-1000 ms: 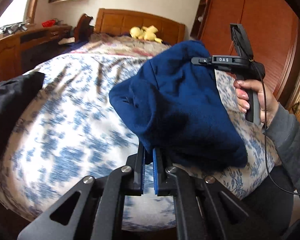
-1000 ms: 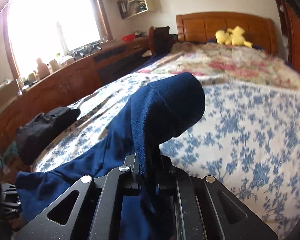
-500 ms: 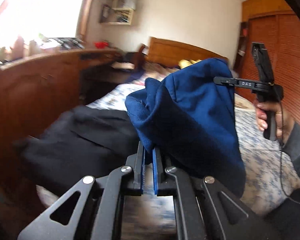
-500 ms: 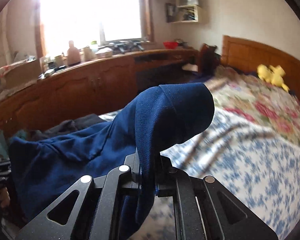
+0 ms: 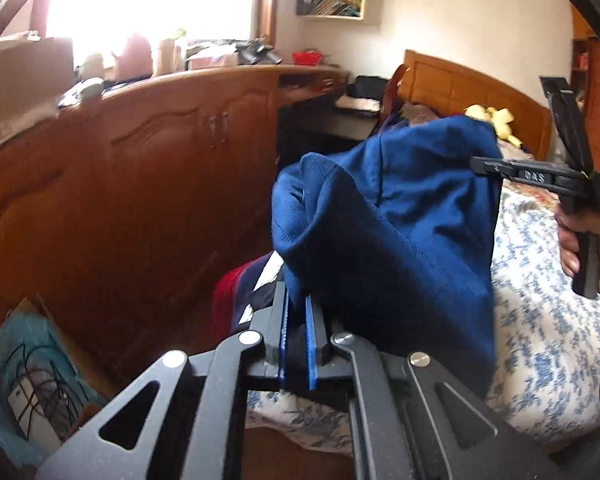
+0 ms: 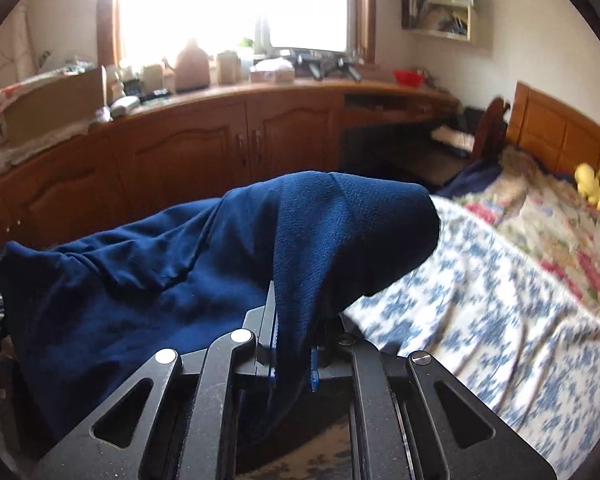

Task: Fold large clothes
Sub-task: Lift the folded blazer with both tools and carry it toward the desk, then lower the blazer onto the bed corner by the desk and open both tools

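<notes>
Blue garment [image 5: 400, 240]: a big soft blue piece of clothing, up in the air by the side of the bed, hanging between the two grippers; it is bunched, not flat
Left gripper [image 5: 296, 312]: its blue pads are pressed together on one edge of the cloth, with a fold poking up above them
Right gripper [image 6: 294, 332]: pinching another edge of the same cloth, which drapes over its tips and hides them; in the left view a hand [image 5: 580, 240] holds its handle
Bed [image 6: 480, 312]: blue and white flowery cover, just beside and below the cloth, with bare room to lay it down
Other clothes [image 5: 240, 292]: a red, dark and white heap low down by the wooden cupboards [image 5: 160, 168]
Step now: I think the cloth is being carried, not yet folded
How to do it well: keep both pinches tight, pull the two hands apart so the cloth hangs straight, then lower it flat onto the bed, away from the heap
Watch out: a loose pinch could let one edge slip
</notes>
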Tool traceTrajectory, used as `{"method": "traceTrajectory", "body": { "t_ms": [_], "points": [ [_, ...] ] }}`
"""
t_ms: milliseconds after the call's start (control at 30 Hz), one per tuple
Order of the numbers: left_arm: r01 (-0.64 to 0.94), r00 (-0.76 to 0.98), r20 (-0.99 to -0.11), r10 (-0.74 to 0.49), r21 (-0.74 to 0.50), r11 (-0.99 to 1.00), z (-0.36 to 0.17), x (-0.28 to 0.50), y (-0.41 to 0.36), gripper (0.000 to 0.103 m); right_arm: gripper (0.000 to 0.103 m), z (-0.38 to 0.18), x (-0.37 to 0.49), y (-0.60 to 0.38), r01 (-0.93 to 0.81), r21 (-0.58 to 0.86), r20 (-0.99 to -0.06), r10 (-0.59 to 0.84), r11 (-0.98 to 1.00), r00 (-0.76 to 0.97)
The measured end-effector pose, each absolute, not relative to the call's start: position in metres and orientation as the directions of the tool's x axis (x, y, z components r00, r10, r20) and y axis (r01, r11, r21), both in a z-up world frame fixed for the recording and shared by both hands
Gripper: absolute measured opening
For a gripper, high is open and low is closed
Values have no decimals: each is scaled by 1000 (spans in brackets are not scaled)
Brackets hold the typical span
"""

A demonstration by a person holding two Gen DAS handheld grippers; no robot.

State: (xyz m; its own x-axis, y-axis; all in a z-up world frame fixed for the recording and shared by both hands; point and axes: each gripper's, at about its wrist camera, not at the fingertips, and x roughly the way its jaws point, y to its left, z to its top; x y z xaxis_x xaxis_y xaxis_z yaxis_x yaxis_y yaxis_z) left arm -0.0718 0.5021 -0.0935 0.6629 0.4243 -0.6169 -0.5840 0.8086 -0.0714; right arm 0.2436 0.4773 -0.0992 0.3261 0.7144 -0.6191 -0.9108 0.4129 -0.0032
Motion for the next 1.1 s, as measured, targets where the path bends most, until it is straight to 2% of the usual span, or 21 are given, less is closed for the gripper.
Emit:
{"method": "traceTrajectory", "body": {
  "t_ms": [200,267,400,467,533,633,900,1100],
  "points": [
    [-622,657,-572,492,-43,781,-87,-89,488,8,19,-110,227,460,-925,-36,-620,718,378,317],
    [-624,663,-558,499,-43,780,-76,-91,481,18,24,-104,219,442,-935,-33,-601,741,353,300],
    [-601,696,-527,487,-56,797,-53,-88,465,25,31,-89,200,404,-945,-6,-574,773,326,270],
    [-576,722,-515,462,-76,814,-44,-84,454,31,39,-80,191,385,-947,-10,-552,788,322,274],
    [-551,745,-507,433,-103,828,-34,-78,438,31,44,-72,183,363,-947,-16,-530,800,322,281],
    [-520,773,-481,414,-107,847,-18,-68,416,32,46,-63,177,334,-938,-7,-512,805,345,300],
    [-437,818,-436,375,-48,898,15,-39,350,35,52,-45,175,265,-914,3,-468,808,405,357],
    [-379,838,-429,337,-12,925,21,-12,299,36,61,-42,172,203,-886,-5,-442,794,463,418]
  ]
}}
